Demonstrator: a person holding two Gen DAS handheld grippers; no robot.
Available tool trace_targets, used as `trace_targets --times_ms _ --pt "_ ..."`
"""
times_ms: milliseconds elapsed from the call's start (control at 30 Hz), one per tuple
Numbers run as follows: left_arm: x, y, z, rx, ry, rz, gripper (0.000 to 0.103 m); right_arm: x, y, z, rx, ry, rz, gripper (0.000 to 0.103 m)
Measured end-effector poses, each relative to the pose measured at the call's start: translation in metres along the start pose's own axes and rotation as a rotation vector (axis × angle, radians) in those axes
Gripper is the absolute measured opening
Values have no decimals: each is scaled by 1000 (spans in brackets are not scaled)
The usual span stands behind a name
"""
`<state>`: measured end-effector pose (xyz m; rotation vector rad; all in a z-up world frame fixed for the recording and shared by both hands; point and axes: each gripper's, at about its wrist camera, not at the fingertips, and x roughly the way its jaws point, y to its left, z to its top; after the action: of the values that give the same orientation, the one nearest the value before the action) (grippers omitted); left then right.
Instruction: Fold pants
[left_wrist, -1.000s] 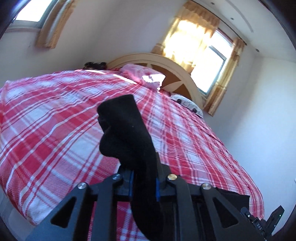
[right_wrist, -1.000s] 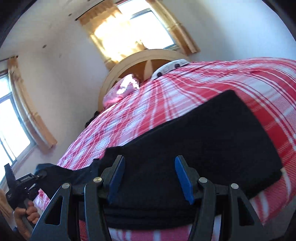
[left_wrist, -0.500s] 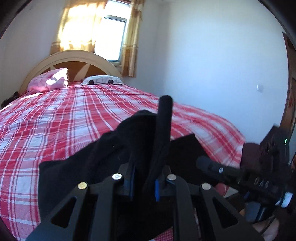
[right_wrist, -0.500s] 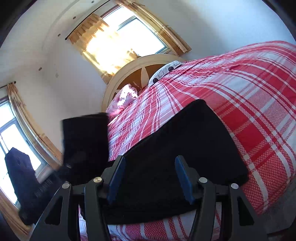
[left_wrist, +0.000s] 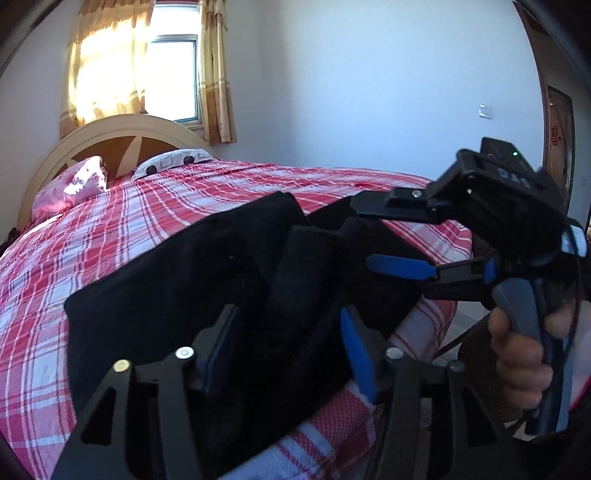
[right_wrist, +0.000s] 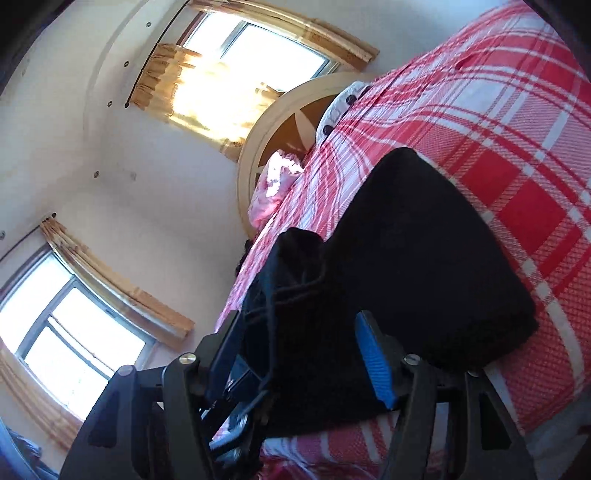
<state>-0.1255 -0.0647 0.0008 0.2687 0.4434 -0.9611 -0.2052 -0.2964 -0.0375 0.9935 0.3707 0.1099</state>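
Observation:
Black pants (left_wrist: 177, 291) lie folded on the red plaid bed (left_wrist: 110, 214) near its foot edge. A bunched fold of the pants (left_wrist: 306, 266) stands up between the fingers of my left gripper (left_wrist: 284, 347), whose jaws are open and apart from the cloth. My right gripper (left_wrist: 373, 236) shows at the right of the left wrist view, held by a hand, jaws open just over the fold. In the right wrist view my right gripper (right_wrist: 299, 350) is open above the pants (right_wrist: 424, 258), with the raised fold (right_wrist: 295, 258) at its left finger.
A curved wooden headboard (left_wrist: 110, 136) with a pink pillow (left_wrist: 70, 188) and a white pillow (left_wrist: 173, 160) stands at the far end. Curtained windows (left_wrist: 147, 66) sit behind it. A white wall with a switch (left_wrist: 484, 110) is at the right.
My left gripper has opened and let go of the pants end it carried over the folded part. The right gripper has tilted and come close to the fold.

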Motion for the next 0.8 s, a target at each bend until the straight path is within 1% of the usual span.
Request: trace_targets --times_ms 67,133,233,300,333,433,467,533,567,600,667,733,767,800 --pt "-15 8 -3 -23 -13 22 62 3 -5 5 49 7 30 72" --pt "-27 21 -5 -80 -25 36 63 7 -8 6 80 18 49 72" --pt "-41 45 -7 -187 -35 86 63 17 -7 10 103 20 48 72" --pt "-48 59 -9 -246 -33 104 64 21 1 8 76 24 29 76" --pt "-47 63 -9 -261 -30 113 67 25 9 5 35 38 -6 76" --pt "-47 68 -12 -288 -36 152 68 33 35 -8 -128 73 -109 76" --pt "-45 70 -12 -296 -38 154 68 39 49 -18 -227 85 -159 76" --pt "-46 72 -13 -308 -41 151 68 48 68 -33 -380 90 -239 75" --pt "-47 73 -14 -310 -42 150 68 50 71 -38 -423 86 -266 69" --pt "-48 71 -14 -311 -44 148 68 53 76 -42 -456 86 -279 58" --pt "-48 75 -14 -316 -48 148 69 51 72 -38 -439 68 -282 55" --pt "-46 80 -14 -335 -47 149 72 47 63 -26 -363 18 -284 55" --pt "-45 83 -14 -346 -44 147 72 47 54 -19 -303 2 -277 55" --pt "-44 84 -14 -357 -37 146 72 53 47 -14 -266 15 -263 55"
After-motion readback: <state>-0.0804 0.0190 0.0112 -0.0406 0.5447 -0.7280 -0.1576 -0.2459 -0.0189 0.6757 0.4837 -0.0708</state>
